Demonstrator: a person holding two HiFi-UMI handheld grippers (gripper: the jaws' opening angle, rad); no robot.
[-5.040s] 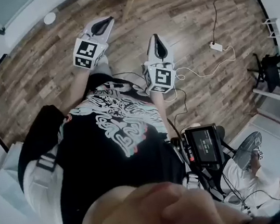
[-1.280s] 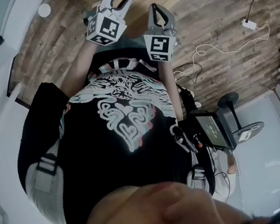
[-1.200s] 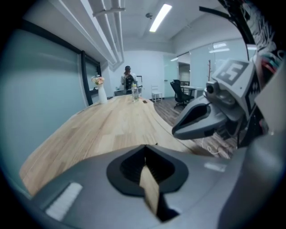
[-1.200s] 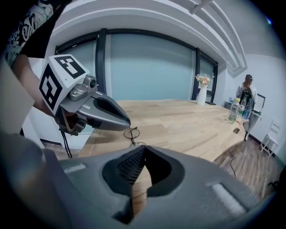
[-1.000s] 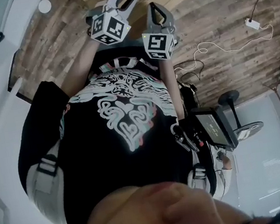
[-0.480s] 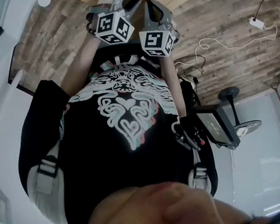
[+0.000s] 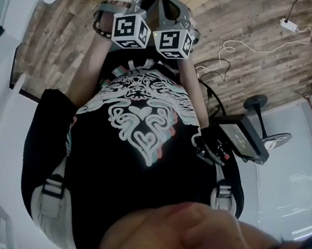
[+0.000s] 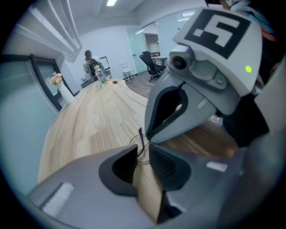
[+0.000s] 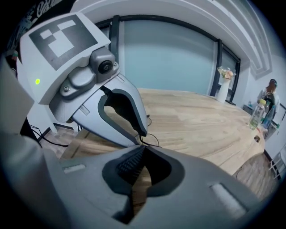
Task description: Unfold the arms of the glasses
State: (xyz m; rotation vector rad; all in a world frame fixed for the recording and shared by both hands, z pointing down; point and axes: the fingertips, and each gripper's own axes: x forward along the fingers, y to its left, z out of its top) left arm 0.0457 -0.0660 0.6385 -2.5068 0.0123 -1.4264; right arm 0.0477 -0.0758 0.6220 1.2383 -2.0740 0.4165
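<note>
At the counter's [image 9: 196, 120] near edge, the left gripper [image 8: 142, 154] and right gripper [image 9: 142, 151] meet tip to tip, with the glasses [image 8: 140, 144] between them (a thin part within each pair of fingers). A vase [image 9: 222, 91] and a bottle [image 9: 254, 115] stand far behind.

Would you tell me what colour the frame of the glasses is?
Black: the thin glasses frame shows clearest in the left gripper view.
</note>
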